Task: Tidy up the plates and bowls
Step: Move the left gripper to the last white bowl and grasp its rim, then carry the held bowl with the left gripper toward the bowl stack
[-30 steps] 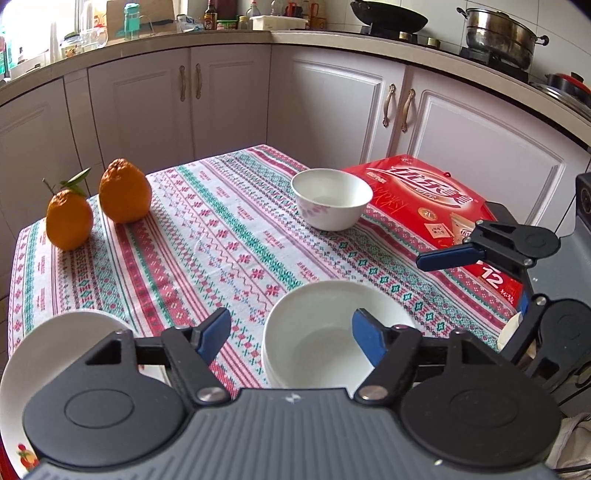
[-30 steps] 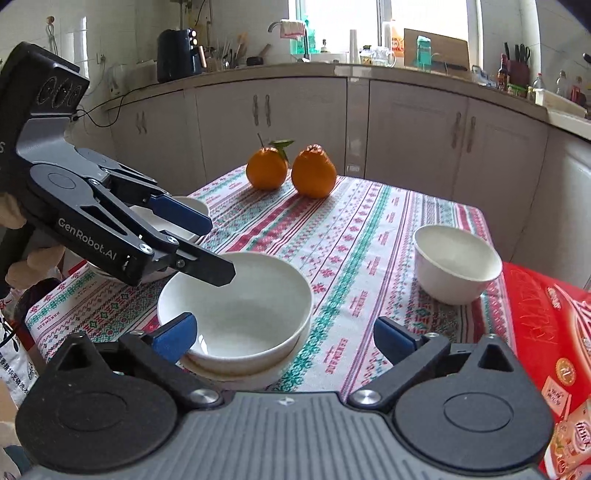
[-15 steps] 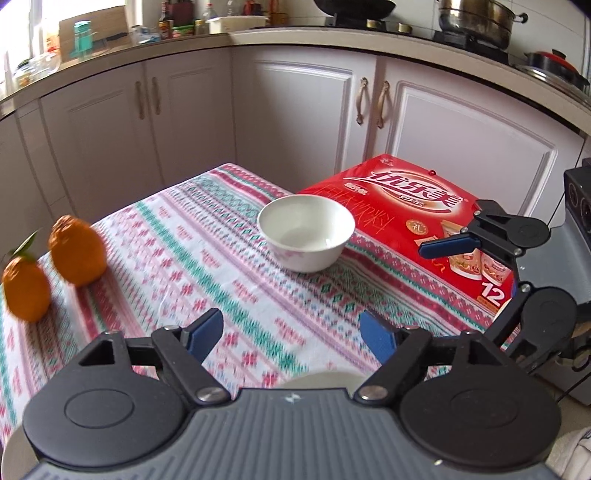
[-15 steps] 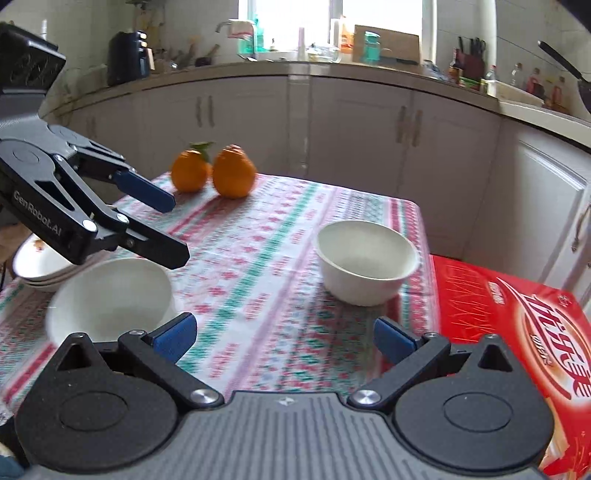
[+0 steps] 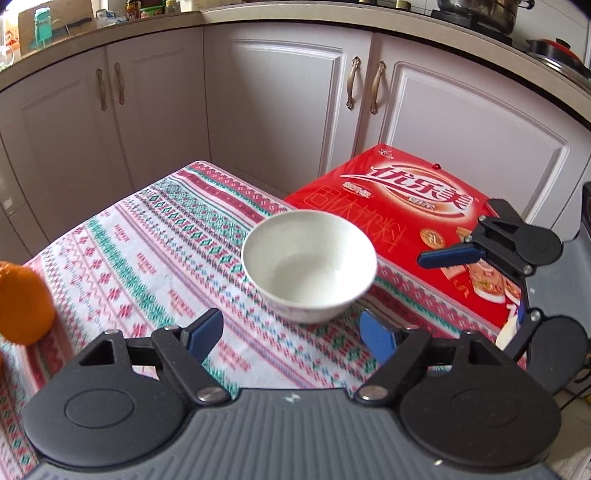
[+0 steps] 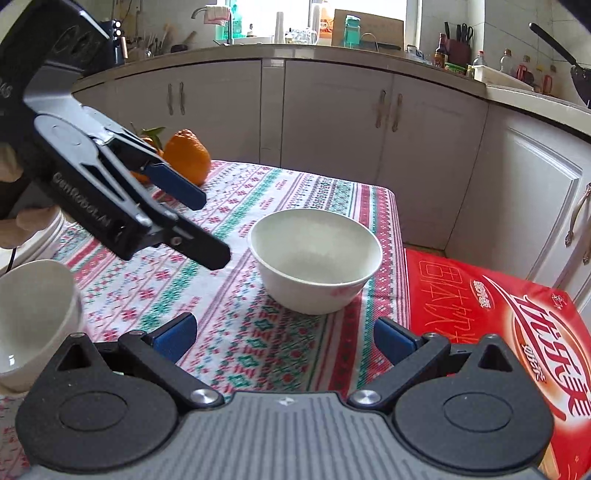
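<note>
White kitchen cabinets back a table under a red-and-green patterned tablecloth (image 5: 147, 258), where the lone white ceramic bowl (image 5: 309, 264) sits near the far corner, beside a red carton (image 5: 424, 206). I judge this the approach to collect it for stacking with the near white bowl (image 6: 33, 314). My left gripper (image 5: 291, 332) and right gripper (image 6: 284, 334) both point at it, jaws apart, empty. Next, I need one finger inside the rim.

White cabinets (image 5: 280, 110) run beneath a cluttered worktop (image 6: 369, 51); daylight enters through a window (image 6: 369, 7) behind.
</note>
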A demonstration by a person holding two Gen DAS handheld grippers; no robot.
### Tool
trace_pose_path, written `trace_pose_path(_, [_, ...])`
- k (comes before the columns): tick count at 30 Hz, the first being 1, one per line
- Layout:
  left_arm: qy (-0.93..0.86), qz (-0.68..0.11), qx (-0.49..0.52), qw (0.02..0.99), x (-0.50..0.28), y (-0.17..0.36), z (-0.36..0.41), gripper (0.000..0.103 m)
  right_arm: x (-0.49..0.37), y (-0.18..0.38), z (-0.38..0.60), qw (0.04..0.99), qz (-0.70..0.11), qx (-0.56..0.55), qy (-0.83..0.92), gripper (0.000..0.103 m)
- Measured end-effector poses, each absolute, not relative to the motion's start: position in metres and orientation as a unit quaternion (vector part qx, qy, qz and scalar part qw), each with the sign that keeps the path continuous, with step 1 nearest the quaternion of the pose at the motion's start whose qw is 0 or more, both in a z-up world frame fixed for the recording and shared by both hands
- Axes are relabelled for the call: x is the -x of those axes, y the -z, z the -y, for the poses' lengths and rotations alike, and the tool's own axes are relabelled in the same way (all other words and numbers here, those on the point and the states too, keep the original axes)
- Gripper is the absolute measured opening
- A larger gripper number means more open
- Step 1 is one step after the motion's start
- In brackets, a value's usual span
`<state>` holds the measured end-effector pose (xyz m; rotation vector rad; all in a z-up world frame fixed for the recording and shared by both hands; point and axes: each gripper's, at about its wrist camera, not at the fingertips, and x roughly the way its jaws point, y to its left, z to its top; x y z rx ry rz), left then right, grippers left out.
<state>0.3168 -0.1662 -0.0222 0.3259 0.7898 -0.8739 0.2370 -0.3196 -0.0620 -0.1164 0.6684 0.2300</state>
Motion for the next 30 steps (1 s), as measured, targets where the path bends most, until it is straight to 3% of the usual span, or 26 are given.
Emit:
trace_pose_path(17, [0.424, -0.386, -0.162, 0.803, -0.367, 0.045, 0.207, 0.077, -0.282, 0.076, 0.326, 0.935, -0.324, 0.072, -0.127, 0.103])
trace_pose_path(26, [0.436, -0.396, -0.161, 0.792, -0.379, 0.049, 0.219, 0.062, -0.293, 0.079, 0.330, 0.935, -0.325, 0.070, -0.125, 0.101])
trace_pose_path(30, [0.438, -0.398, -0.163, 0.789, -0.381, 0.051, 0.223, 0.059, -0.297, 0.079, 0.332, 0.935, -0.325, 0.066, -0.126, 0.095])
